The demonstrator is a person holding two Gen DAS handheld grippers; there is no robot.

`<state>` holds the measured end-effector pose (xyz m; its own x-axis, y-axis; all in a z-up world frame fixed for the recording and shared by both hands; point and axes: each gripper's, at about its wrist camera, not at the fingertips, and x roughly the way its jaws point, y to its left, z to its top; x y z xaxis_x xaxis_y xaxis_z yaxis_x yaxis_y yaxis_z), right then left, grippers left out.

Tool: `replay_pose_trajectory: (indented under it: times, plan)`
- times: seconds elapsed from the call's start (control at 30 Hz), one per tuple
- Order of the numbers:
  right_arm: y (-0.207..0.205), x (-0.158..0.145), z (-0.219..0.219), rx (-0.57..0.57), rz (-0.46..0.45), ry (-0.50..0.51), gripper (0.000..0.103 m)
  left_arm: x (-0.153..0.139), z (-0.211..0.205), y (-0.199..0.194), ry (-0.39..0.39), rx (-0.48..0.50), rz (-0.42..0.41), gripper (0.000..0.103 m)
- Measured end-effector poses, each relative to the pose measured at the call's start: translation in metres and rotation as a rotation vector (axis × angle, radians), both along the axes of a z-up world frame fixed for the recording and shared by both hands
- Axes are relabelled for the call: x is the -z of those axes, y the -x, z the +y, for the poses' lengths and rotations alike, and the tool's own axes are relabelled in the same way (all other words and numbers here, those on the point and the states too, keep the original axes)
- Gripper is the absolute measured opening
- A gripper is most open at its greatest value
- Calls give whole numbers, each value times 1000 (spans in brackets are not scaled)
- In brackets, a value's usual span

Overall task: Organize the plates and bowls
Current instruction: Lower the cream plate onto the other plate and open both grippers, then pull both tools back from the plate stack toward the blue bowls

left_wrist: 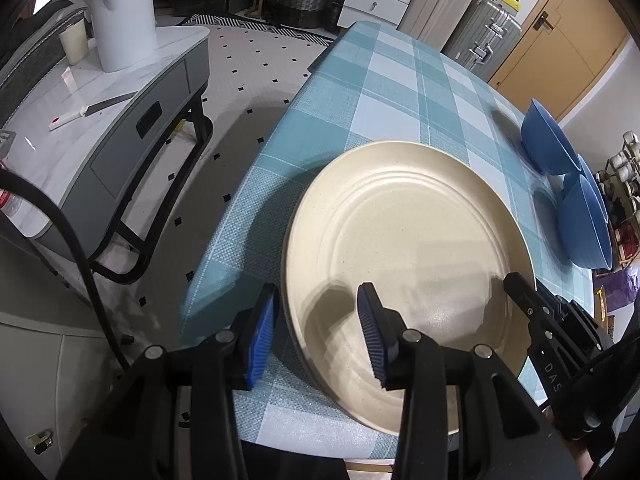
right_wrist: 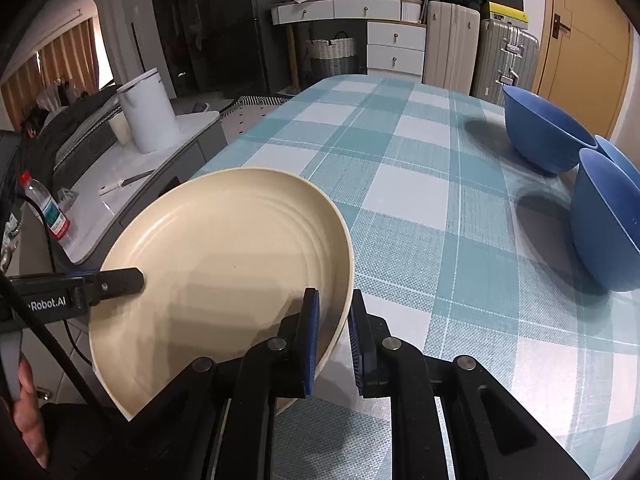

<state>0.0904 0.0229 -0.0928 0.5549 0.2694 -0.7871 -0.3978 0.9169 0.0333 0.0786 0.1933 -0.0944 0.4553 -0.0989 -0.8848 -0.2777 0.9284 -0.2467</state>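
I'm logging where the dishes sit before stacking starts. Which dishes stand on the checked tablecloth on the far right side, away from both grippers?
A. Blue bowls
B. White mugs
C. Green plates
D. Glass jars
A: blue bowls stand at the right edge of the checked tablecloth, well apart from the cream plate that the right gripper straddles at its rim.

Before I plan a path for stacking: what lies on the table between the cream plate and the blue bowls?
Nothing: only bare checked tablecloth separates the cream plate from the blue bowls, shown most plainly in the right wrist view.
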Motion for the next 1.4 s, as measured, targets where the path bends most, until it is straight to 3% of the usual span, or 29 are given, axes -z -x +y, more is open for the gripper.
replay_pose_trajectory:
  times: [0.27,0.53,0.57,0.67,0.77,0.83,0.97,1.27,1.4]
  plan:
    - [3,1,4,-21,-5,25,19,0,0,0,-2,-3,1,40]
    - [1,-6,-7,-4,9,-34,25,3,4,1,18,-14,7,41]
    - [2,-9,-8,-6,-4,-43,27,3,5,1,21,-16,5,41]
    - [4,-15,-10,-11,-30,-66,50,0,6,4,15,-30,-12,41]
    - [9,-23,-10,-31,-74,-82,51,-8,8,10,6,-47,-50,43]
    - [12,-27,-10,-47,-100,-70,51,-14,9,15,-4,-58,-83,52]
    - [17,-34,-13,-52,-130,-73,53,-21,11,20,-6,-70,-124,52]
    - [18,-48,-34,-3,-172,-125,80,-35,15,31,29,-84,-226,55]
    - [21,-55,-48,12,-202,-136,86,-44,1,33,-11,-45,-266,56]
